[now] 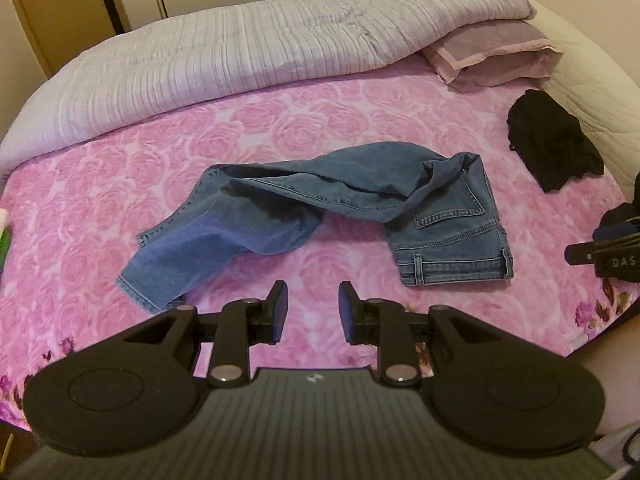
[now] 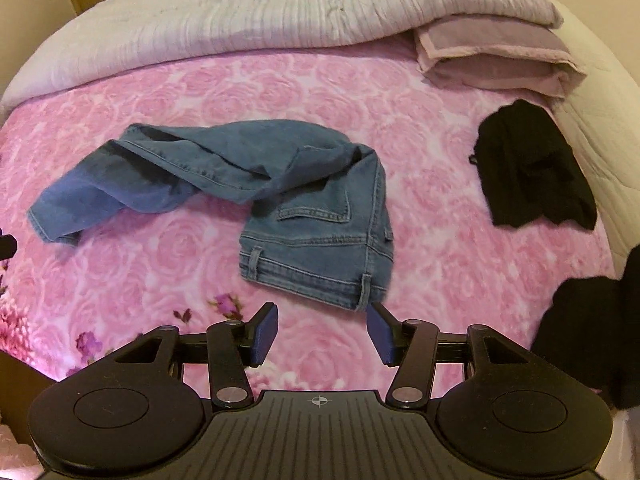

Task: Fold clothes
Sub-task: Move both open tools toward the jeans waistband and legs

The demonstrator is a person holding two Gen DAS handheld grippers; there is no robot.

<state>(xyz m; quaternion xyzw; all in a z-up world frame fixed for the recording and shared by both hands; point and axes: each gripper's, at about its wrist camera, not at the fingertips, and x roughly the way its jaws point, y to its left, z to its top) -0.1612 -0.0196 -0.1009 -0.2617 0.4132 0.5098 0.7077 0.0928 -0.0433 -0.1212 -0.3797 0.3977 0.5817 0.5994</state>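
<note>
A pair of blue jeans [image 1: 320,204] lies crumpled on the pink rose-print bedspread [image 1: 280,120], waistband toward me at the right, legs bent over to the left. My left gripper [image 1: 312,304] hovers open just short of the jeans, nothing between its blue pads. In the right wrist view the jeans [image 2: 312,216] lie straight ahead. My right gripper [image 2: 322,320] stands open just before the waistband, its right fingertip close to a belt loop, holding nothing. A black garment [image 2: 528,168] lies bunched at the right.
A folded grey-white quilt [image 1: 240,52] runs along the far side of the bed, with a pinkish pillow [image 1: 496,60] under its right end. The black garment [image 1: 556,144] lies near the right edge. Wooden cupboards [image 1: 60,8] stand behind. More dark cloth [image 2: 580,328] sits at the near right.
</note>
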